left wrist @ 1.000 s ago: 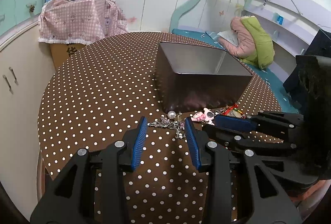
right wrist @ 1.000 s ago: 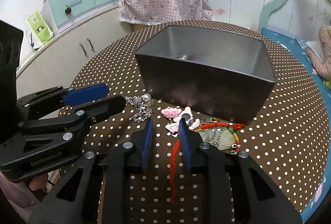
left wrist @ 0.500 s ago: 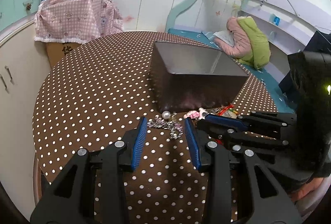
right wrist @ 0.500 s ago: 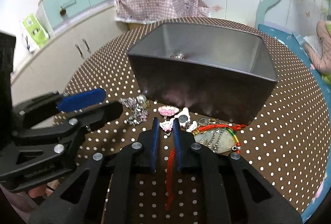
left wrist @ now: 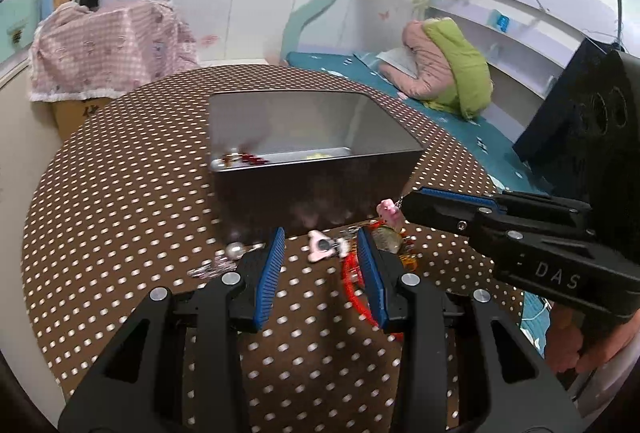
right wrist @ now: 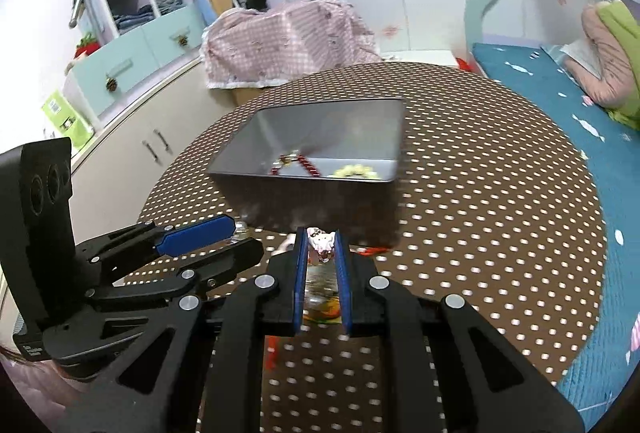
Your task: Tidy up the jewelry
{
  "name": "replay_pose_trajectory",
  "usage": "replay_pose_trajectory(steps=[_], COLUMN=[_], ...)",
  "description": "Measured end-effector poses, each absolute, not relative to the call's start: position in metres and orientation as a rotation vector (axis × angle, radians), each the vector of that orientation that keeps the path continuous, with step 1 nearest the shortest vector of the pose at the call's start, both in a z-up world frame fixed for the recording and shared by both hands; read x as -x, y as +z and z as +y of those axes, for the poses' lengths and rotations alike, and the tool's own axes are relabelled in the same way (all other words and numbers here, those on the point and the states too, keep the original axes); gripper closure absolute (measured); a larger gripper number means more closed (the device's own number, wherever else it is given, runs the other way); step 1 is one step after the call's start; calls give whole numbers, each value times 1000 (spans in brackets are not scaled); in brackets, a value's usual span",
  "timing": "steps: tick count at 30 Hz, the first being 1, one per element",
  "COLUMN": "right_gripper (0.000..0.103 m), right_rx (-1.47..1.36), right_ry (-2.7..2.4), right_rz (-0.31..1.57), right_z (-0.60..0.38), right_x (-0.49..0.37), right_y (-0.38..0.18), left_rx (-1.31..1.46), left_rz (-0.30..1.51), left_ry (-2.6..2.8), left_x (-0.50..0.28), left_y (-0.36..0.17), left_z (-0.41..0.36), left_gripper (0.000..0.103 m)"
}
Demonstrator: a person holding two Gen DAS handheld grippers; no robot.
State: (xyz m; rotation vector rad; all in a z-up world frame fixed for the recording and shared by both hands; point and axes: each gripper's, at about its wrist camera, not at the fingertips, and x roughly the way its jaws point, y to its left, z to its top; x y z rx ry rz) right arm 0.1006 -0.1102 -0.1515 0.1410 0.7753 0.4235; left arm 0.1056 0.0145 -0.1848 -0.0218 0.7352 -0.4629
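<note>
My right gripper (right wrist: 322, 245) is shut on a small pink and white charm (right wrist: 322, 242), held off the dotted table (right wrist: 480, 193) just in front of the open metal tin (right wrist: 320, 137). The left wrist view shows that charm (left wrist: 389, 214) dangling at the right gripper's tip (left wrist: 406, 204). My left gripper (left wrist: 320, 231) is open and low over the table; a second pink and white charm (left wrist: 322, 248) lies beyond its fingers. A silver chain with a pearl (left wrist: 234, 251), a red cord (left wrist: 352, 279) and a green stone pendant (left wrist: 387, 239) lie nearby. Red beads (right wrist: 298, 165) and a pale yellow piece (right wrist: 356, 171) lie inside the tin.
The round table carries a brown cloth with white dots. Behind it stand a box under pink checked cloth (right wrist: 288, 41) and pale cupboards (right wrist: 160, 137). A teal bed with a pink and green jacket (left wrist: 448, 73) is at the right. A hand (left wrist: 568, 345) holds the right gripper.
My right gripper has closed on the pink charm and lifted it off the table toward the tin. My left gripper has shifted right, from the silver chain to the other charm.
</note>
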Motion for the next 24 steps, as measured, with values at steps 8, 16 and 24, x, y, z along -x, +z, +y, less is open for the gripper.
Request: replay_pose_trajectory(steps=[8, 16, 24], right_gripper=[91, 91, 91], right_rx=[-178, -192, -192], right_ry=[389, 394, 400], right_rz=[784, 807, 789], right_z=[-132, -135, -138], right_x=[-100, -105, -103], right_y=[-160, -166, -162], left_rx=[22, -39, 8], left_rz=[828, 828, 838], left_ry=[-416, -391, -376], left_x=[-132, -134, -133], left_y=[-204, -205, -204], left_z=[-2, -13, 2], left_gripper=[70, 91, 103])
